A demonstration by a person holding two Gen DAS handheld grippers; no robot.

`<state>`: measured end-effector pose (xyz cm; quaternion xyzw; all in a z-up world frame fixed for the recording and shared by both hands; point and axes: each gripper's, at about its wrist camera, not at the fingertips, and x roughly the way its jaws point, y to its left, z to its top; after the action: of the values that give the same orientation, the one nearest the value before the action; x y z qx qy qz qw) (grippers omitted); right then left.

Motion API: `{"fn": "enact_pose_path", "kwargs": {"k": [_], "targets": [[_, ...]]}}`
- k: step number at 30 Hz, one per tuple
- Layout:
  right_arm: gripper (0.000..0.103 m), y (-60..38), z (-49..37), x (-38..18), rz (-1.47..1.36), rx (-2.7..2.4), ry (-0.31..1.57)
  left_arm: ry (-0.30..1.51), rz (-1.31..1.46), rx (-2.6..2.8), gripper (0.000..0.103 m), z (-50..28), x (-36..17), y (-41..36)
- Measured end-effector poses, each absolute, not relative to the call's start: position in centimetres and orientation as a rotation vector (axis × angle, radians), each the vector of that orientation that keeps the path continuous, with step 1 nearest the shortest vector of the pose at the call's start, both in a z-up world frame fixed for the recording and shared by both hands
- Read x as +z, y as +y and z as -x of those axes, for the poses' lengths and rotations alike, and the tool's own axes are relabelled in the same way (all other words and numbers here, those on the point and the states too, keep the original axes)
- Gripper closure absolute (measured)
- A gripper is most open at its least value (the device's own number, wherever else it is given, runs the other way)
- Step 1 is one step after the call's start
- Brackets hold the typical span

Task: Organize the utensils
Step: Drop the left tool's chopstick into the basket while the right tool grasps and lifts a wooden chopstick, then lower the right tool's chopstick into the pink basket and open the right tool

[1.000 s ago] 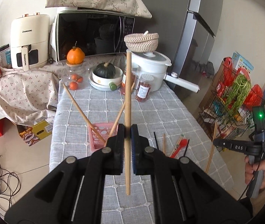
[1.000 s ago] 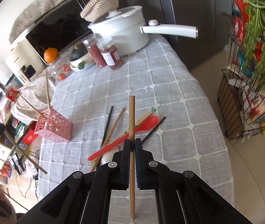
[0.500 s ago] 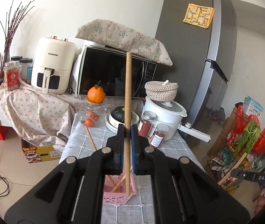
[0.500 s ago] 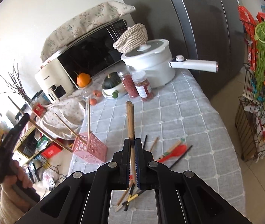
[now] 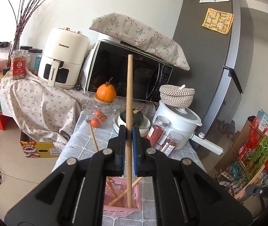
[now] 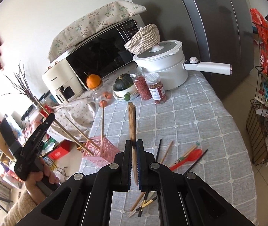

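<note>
The left tool is clamped on a pale chopstick whose long axis stands nearly upright, its lower end already inside the pink basket at six o'clock of the pads, beside two others leaning there. That basket sits near the table edge, so the left hand is the nearer one. The right tool is closed on a pair of brown chopsticks pointing to twelve o'clock; the basket lies at about nine o'clock from it, with loose utensils at three o'clock.
</note>
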<state>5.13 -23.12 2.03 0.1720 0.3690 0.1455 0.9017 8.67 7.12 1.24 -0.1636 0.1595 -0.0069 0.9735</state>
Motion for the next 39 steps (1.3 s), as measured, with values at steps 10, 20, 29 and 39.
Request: {"fn": "enact_pose_path", "kwargs": {"k": [10,20,29,39], "targets": [[0.099,-23.5,-5.0,1.9,-0.366,0.293,0.762,0.36,0.302,-0.009,0.095,-10.4,-0.8,6.2],[0.099,-22.8,-5.2,1.4,-0.355,0.301,0.768,0.51,0.308,-0.029,0.085,-12.8,-3.7,6.0],[0.099,-21.8,-5.5,2.3,-0.371,0.347,0.722,0.629,0.329,-0.08,0.028,-11.8,-2.3,7.1],[0.099,-18.7,-6.9,4.6,-0.404,0.43,0.614,0.807,0.157,-0.153,0.012,-8.0,-3.3,9.1]]}}
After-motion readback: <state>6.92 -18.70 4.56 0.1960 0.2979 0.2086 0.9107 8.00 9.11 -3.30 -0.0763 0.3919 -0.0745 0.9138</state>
